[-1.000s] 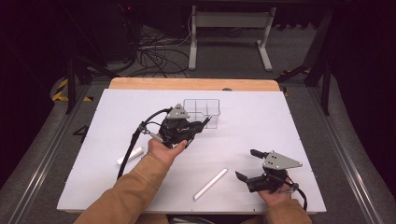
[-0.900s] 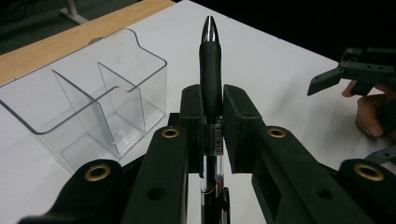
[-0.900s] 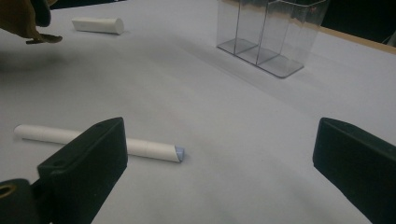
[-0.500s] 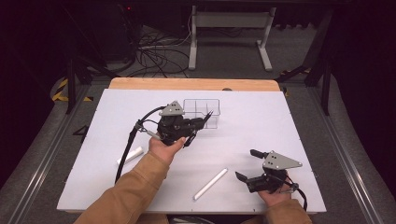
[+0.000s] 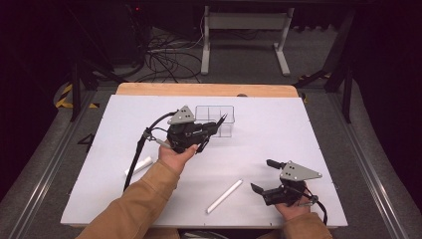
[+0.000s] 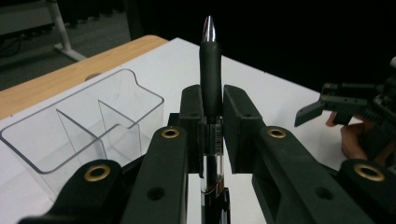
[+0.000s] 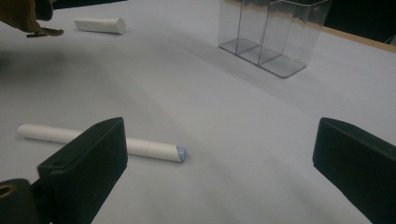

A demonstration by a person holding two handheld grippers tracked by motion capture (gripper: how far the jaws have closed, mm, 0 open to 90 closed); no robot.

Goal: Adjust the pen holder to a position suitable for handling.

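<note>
- Work in hand, as judged from the scene: loading writing items into the clear three-compartment organiser (image 5: pixel 215 119) standing toward the far side of the bench (image 5: pixel 308 129).
- Progress: all three compartments of the organiser (image 6: pixel 84 135) appear empty, so nothing has been deposited yet.
- The pen (image 6: pixel 211 70), with black grip and silver tip, is off the bench and clamped in the left tool (image 5: pixel 219 122), with its tip just over the organiser's near rim. The grasp step is complete; lowering the pen into a compartment and releasing it is not yet done.
- Remaining on the bench: a long white stick (image 5: pixel 224 196) near the front edge, beside the right tool, and a short white stick (image 5: pixel 139 166) at the left, beside the left forearm. Both lie flat and well apart from the organiser.
- Left tool (image 6: pixel 211 140): jaws drawn together on the pen barrel, one pad pressing each side. The pen stands up between the pads, with the grip section and tip projecting beyond them.
- Right tool (image 5: pixel 263 179): jaws spread wide apart, holding nothing. It rests low near the front right of the bench, pointed toward the long white stick (image 7: pixel 100 141), which lies just beyond the left-hand jaw in the right gripper view. No contact is evident.
</note>
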